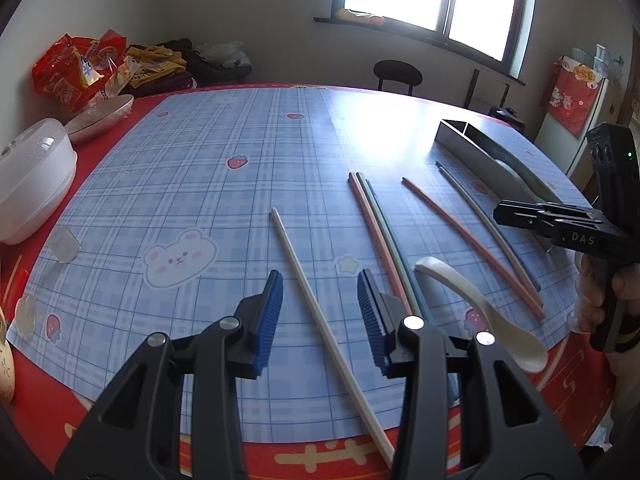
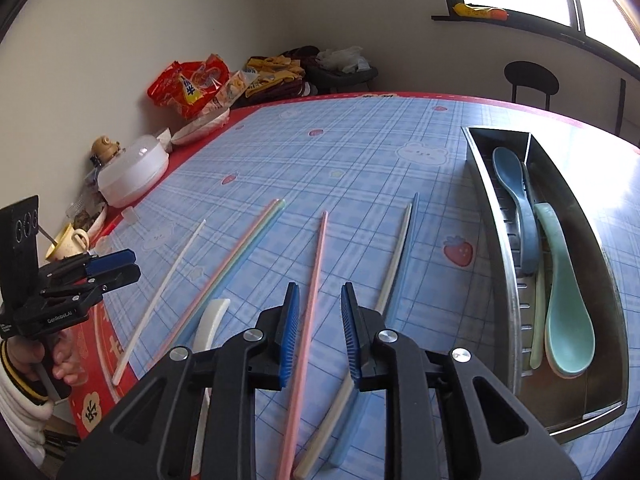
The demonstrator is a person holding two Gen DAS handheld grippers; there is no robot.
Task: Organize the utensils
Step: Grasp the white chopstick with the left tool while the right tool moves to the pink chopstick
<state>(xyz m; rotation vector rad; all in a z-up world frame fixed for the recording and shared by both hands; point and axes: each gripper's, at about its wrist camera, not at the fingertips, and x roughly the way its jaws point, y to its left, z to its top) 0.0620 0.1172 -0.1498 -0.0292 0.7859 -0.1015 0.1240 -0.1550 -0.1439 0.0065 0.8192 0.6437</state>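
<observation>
Several chopsticks lie on the blue plaid mat. A white chopstick [image 1: 316, 304] runs between the jaws of my open left gripper [image 1: 320, 284], which hovers above it. A pink and green pair [image 1: 380, 232], a pink chopstick [image 1: 472, 240] and a grey pair [image 1: 480, 216] lie to its right, with a white spoon [image 1: 484, 308]. My open right gripper [image 2: 320, 300] hovers over the pink chopstick [image 2: 316, 272]. The metal tray [image 2: 496, 216] at right holds a blue spoon [image 2: 516, 200] and a teal spoon [image 2: 564, 292].
A white lidded container [image 1: 28, 184], a shallow dish [image 1: 100, 116] and red snack bags [image 1: 76, 68] sit at the table's left. A mug [image 2: 68, 242] stands near the left edge. A dark chair [image 1: 396, 74] stands beyond the far edge.
</observation>
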